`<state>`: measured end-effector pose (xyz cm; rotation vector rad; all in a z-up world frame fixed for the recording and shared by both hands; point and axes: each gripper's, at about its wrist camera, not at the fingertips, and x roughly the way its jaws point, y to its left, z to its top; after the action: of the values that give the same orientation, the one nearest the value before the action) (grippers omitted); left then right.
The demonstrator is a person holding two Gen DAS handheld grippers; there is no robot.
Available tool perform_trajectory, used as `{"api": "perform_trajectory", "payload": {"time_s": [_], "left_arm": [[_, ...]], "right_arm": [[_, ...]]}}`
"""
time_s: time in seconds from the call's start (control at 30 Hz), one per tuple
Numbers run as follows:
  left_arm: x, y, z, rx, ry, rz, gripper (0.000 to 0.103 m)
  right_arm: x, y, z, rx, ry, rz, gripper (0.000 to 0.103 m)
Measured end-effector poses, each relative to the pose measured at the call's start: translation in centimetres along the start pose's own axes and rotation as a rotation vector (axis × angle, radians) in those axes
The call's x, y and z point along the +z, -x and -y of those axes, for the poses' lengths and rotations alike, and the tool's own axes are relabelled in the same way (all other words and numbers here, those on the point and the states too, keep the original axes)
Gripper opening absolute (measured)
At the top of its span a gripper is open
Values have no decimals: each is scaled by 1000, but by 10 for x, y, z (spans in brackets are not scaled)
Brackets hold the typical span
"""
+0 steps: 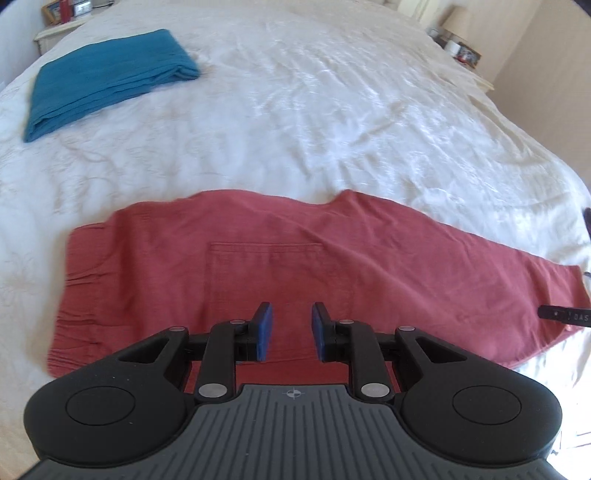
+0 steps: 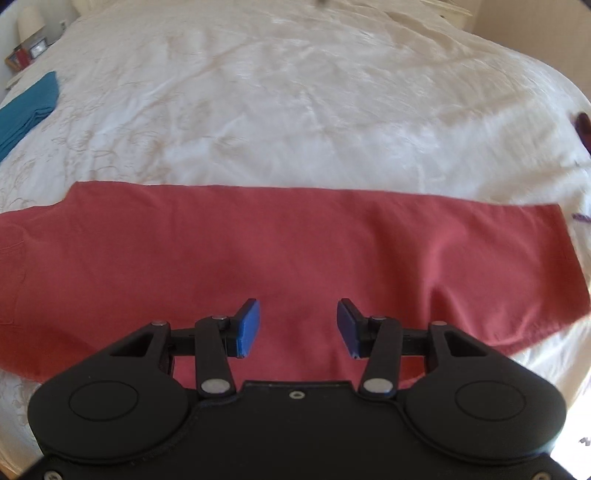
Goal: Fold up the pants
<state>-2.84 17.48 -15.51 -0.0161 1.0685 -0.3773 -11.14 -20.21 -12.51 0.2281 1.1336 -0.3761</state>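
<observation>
**Red pants laid flat on the bed, both grippers empty above them**

The red pants [image 1: 280,266] lie spread along the near edge of the white bedspread [image 1: 314,110], folded lengthwise so that one leg covers the other; the waistband sits at the left and the leg tapers away to the right, ending near the bed's right edge; a square back pocket [image 1: 266,266] faces up on the seat. In the right wrist view the same pants [image 2: 295,243] fill the width of the frame, the hem at the right, the cloth mostly smooth with a few soft creases near that hem.

The left gripper [image 1: 291,328] hangs over the near part of the seat, just below the pocket; its blue pads [image 1: 264,330] stand a narrow way apart with nothing between them but the cloth underneath. The right gripper [image 2: 298,326] hangs over the middle of the leg; its pads stand clearly wider apart and hold nothing. Whether either pair of fingertips touches the fabric is hard to judge, as both views are somewhat blurred.

Far left on the bed lies a folded blue garment [image 1: 107,79], well apart from the pants; a bedside table [image 1: 55,31] with small items stands beyond it.
</observation>
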Motion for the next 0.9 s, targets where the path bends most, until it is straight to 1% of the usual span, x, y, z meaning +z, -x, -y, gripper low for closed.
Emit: {"api": "perform_trajectory", "payload": {"time_s": [0.13,0.2,0.27,0.3,0.37,0.43,0.47,0.5,0.57,0.6,0.67,0.73,0.87,0.9], "left_arm": [[-2,-25,69,-65,-75,-28,23],[-6,-38,100,-91,-128,-51,23],[-14,-50,129,-100,-185,-77,23],[-20,-56,140,-99,-209,-88,23],[-30,-68,153,-72,-242,-116,23],[-43,-84,159,-2,-259,-187,23],[-48,-91,159,29,-261,-215,23],[-53,-95,158,47,-260,-219,24],[-60,-96,157,64,-248,-191,24],[-62,-96,157,76,-244,-186,24],[-62,-96,159,98,-240,-186,24],[-60,-98,164,115,-223,-192,24],[-55,-101,163,117,-163,-208,25],[-54,-101,162,113,-148,-211,26]], "right_arm": [[-12,6,75,-64,-164,1,54],[-16,9,106,-116,-209,16,54],[-17,11,133,-162,-227,40,54],[-17,12,147,-188,-230,55,54],[-15,13,171,-225,-227,81,54],[-13,11,188,-240,-221,99,54],[-12,9,196,-240,-216,102,54],[-12,7,203,-234,-209,99,54],[-10,2,212,-220,-185,92,52],[-12,0,215,-204,-162,90,50],[-14,-2,218,-171,-124,97,48],[-13,-5,220,-150,-95,91,44],[-13,-7,229,-92,-84,76,42],[-13,-9,231,-80,-77,68,33]]}}
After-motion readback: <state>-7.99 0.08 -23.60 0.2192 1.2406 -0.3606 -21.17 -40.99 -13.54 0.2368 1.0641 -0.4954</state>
